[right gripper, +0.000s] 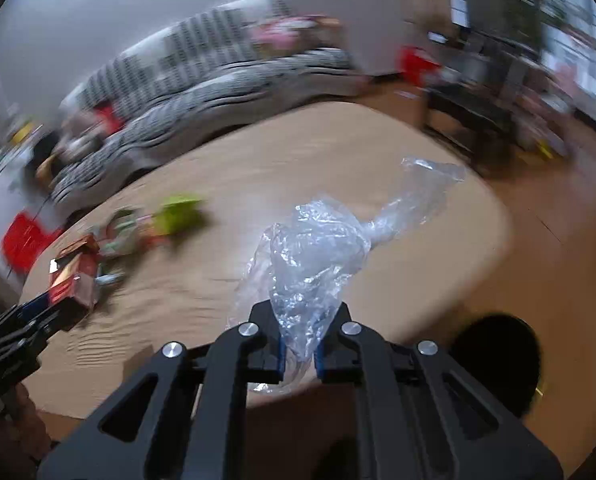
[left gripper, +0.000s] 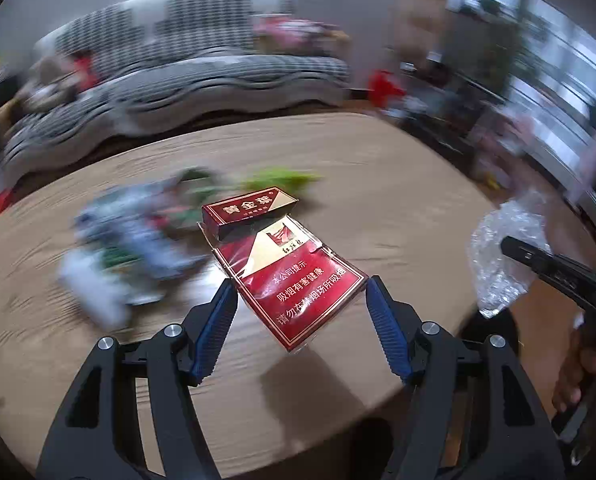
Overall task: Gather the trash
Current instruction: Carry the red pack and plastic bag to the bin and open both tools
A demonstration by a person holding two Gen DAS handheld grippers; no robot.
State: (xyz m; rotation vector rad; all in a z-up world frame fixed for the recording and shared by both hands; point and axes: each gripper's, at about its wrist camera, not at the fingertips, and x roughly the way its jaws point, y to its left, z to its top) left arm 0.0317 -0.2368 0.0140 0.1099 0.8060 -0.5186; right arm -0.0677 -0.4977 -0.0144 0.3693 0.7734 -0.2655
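My left gripper [left gripper: 301, 294] is shut on a red cigarette pack [left gripper: 294, 276] with its lid flipped open, held above the wooden table [left gripper: 398, 208]; its shadow falls on the table below. My right gripper [right gripper: 299, 334] is shut on a crumpled clear plastic wrapper [right gripper: 318, 256], also lifted off the table. The wrapper also shows in the left wrist view [left gripper: 502, 256] at the right, and the pack in the right wrist view [right gripper: 76, 276] at the far left. A blurred pile of wrappers [left gripper: 130, 240] and a green wrapper [left gripper: 282, 178] lie on the table.
A checked sofa [left gripper: 186, 72] stands behind the table. A dark low stand [right gripper: 470, 116] and windows are at the right. A dark round object [right gripper: 498, 360] sits beside the table's near right corner. A red item [right gripper: 22, 240] is on the floor at left.
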